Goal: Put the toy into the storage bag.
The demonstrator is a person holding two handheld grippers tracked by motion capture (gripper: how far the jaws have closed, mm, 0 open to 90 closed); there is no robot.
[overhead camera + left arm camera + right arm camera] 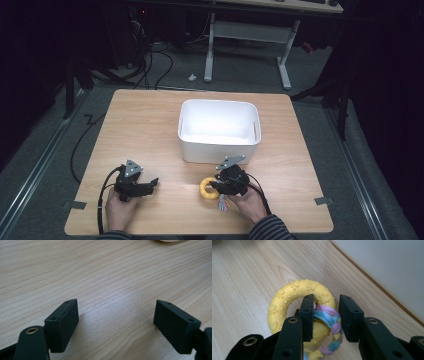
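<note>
High view: the right gripper (218,185) has the yellow rubber ring toy with a braided pastel rope (208,188) near the table's front edge, and the white plastic bin (219,131) sits just beyond it.

Left gripper view: jaws wide apart over bare wooden table (105,277).

Right gripper view: jaws clamped on the ring where the braid wraps it.

Table (150,120): pale wood-grain top, smooth, low sheen. 
Ring toy (287,305): yellow, rubbery-looking, matt, studded with raised dots and paw prints. 
Braid (329,320): soft cloth strands in pink, blue and yellow, plaited through the ring. 
Bin (219,131): white, smooth, probably plastic, slight gloss. 
Left gripper (116,322) and right gripper (326,315): matt black plastic jaws, finely ribbed pads, brass-coloured screw inserts.
</note>
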